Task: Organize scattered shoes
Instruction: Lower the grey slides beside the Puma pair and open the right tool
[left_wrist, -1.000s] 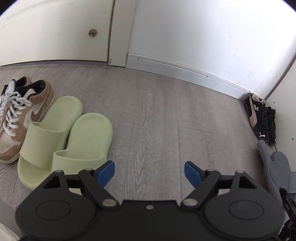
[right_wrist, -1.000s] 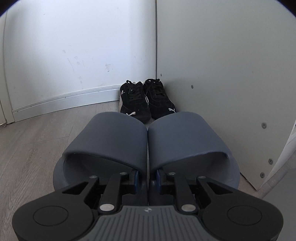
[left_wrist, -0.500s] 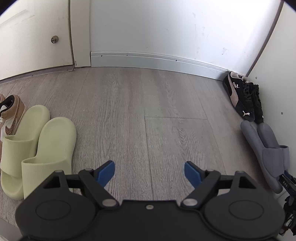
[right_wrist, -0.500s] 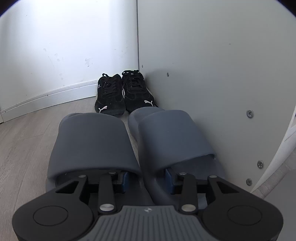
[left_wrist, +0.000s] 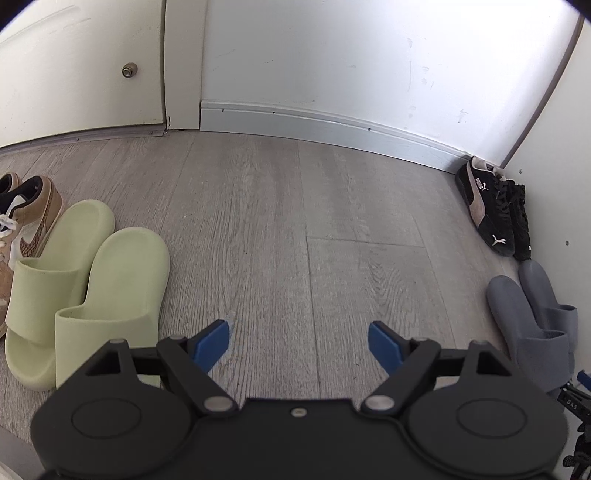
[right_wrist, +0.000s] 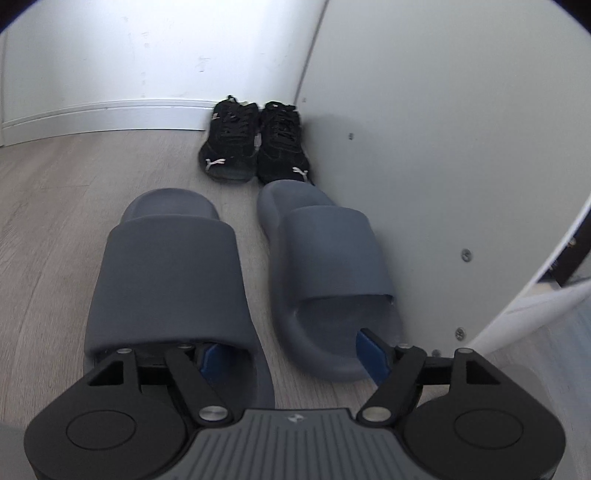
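The right gripper (right_wrist: 291, 354) is opening, its pads inside the 2 gray slippers (right_wrist: 166, 273) beside the black sneakers (right_wrist: 255, 144). Only the left view shows the green slippers (left_wrist: 85, 288) and the left gripper (left_wrist: 299, 345), open over bare floor (left_wrist: 295, 221).

A home entryway is showing here: grey wood-look flooring (left_wrist: 288, 229) is running up to a white door (left_wrist: 74, 66) with a round knob (left_wrist: 129, 70). To the door's right, black sneakers (left_wrist: 491, 206), grey slides (left_wrist: 532, 317) are lining a white wall; nearer it, green slides (left_wrist: 85, 288) and tan sneakers (left_wrist: 26, 218) are sitting.
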